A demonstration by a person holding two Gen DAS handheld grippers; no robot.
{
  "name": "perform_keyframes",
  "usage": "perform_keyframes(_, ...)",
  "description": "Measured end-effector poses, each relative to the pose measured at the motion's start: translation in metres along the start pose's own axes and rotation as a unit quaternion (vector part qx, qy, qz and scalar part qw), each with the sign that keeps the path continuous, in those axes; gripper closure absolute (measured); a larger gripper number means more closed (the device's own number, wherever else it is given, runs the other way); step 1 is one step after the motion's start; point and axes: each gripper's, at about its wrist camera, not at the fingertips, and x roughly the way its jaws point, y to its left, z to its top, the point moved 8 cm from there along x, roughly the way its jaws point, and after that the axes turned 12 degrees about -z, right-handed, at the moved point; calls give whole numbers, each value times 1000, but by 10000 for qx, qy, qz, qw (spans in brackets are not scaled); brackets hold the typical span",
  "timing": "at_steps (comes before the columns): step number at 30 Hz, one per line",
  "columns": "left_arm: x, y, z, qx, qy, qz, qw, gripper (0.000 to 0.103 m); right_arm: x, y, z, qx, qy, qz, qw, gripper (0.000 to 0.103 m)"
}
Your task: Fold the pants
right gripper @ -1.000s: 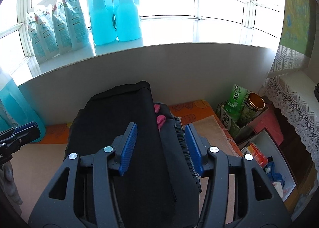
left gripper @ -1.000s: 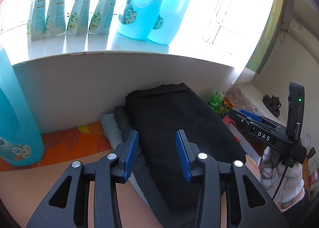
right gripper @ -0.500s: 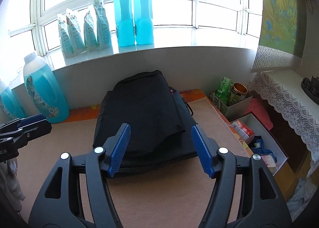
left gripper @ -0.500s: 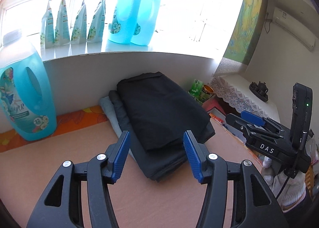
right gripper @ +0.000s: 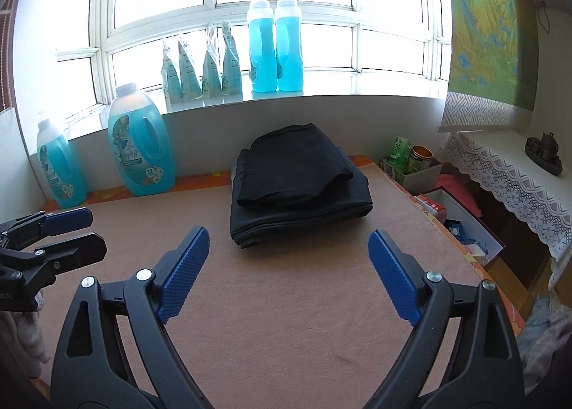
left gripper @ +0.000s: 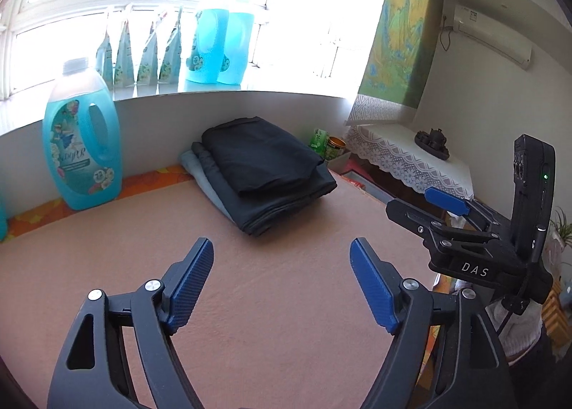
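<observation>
- A large blue detergent jug (right gripper: 141, 144) stood on the pinkish mat (right gripper: 304, 302) against the low wall, a smaller one (right gripper: 60, 166) to its left.
- Two tall blue bottles (right gripper: 276, 48) and four refill pouches (right gripper: 202, 66) lined the windowsill (right gripper: 321, 87).
- A green tea carton (right gripper: 400, 150) and a tin (right gripper: 420, 159) sat in an open box.
- A lace-edged cloth (right gripper: 511, 187) covered a side table bearing a dark tea set (right gripper: 545, 151).
- A landscape scroll (left gripper: 397, 34) hung beside an air conditioner (left gripper: 493, 37).

Folded pants (right gripper: 298, 166) atop clothing stack (right gripper: 304, 212), right of detergent bottle (right gripper: 141, 150), below windowsill (right gripper: 321, 96).

Pink-covered table (right gripper: 286, 319), folded pants stack (right gripper: 300, 191) (dark), detergent jugs (right gripper: 141, 148)
</observation>
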Motion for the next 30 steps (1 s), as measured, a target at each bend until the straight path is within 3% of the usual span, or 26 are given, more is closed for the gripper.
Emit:
perform_keyframes(8,-38,-11,-46,55,-47,219,9997,21,-46,9,-29,115,-309,-118,9994,1)
perform_keyframes(12,-51,-19,-60,176,-119,349,9992,21,-50,10,-50,354,-112,37,9993,1)
perform_keyframes(19,-66,-29,-85,280,-189,571,9978,18,-59,2,-82,596,85,-103,9981,1)
perform_keyframes(30,-68,-20,-101,48,-87,776,9969,18,-64,5,-86,524,45,-166,9985,1)
